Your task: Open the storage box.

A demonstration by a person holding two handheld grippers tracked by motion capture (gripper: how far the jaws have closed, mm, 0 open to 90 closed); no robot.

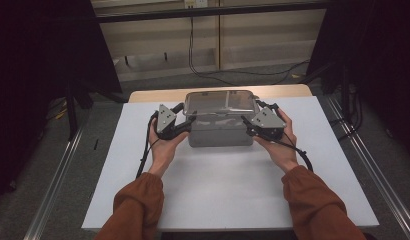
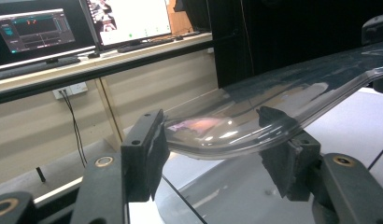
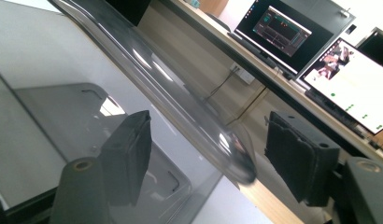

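The grey plastic box with a clear, rounded lid is set at the far middle of the white table top, between the two hands. The lid's near-left corner is framed by the left gripper; whether its pads press cannot be told. The right gripper is held at the right corner, released, its pads apart from the lid's edge.

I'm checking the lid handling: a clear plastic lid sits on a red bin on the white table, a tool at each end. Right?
Not quite: the bin is grey, not red, as the high view shows. The clear plastic lid does sit on it on the white table, with the left tool and right tool at its ends.
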